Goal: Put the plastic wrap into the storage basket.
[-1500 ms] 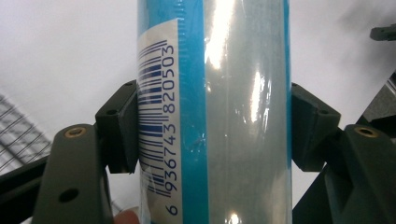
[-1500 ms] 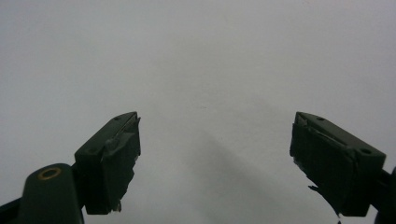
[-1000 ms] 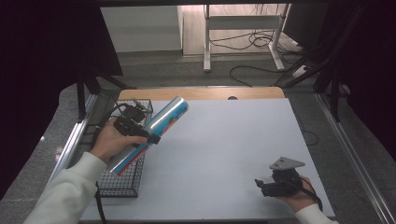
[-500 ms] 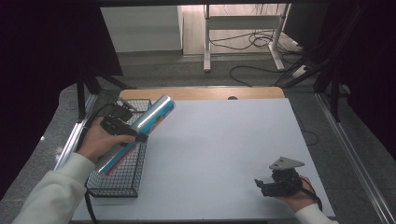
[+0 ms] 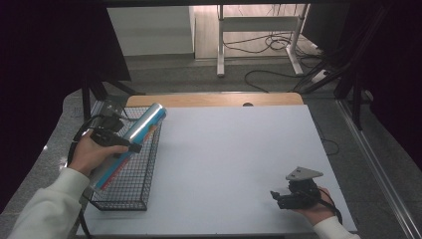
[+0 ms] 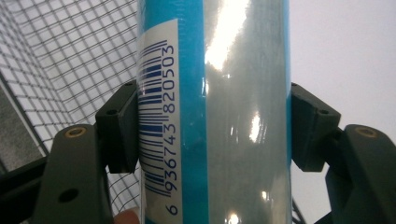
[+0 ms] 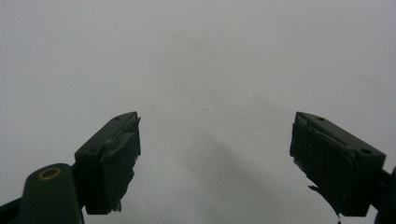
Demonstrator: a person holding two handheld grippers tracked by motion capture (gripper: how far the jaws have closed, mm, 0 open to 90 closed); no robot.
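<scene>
Your left gripper [image 5: 122, 144] has its jaws clamped across a long silvery-blue tube [image 5: 137, 134], one pad on the barcode side and one on the opposite side [image 6: 212, 112]. The tube runs past both pads, up and down between them, and in the high view it slants over the black wire basket [image 5: 127, 199] at the tabletop's [image 5: 234, 149] left edge. Its upper end pokes above the basket's far rim; its lower end sits inside, behind your left hand [image 5: 89, 154]. To the barcode side of the jaws, the basket's mesh wall stands close [image 6: 70, 60]. To the other side, bare pale tabletop opens out.

Your right gripper [image 5: 293, 194] lies low near the tabletop's near-right corner, well apart from the basket. Its jaws stand wide apart with nothing between them [image 7: 215, 158], and plain tabletop spreads ahead of them and to either side. The near edge of the tabletop runs just behind your right hand [image 5: 313, 209].
</scene>
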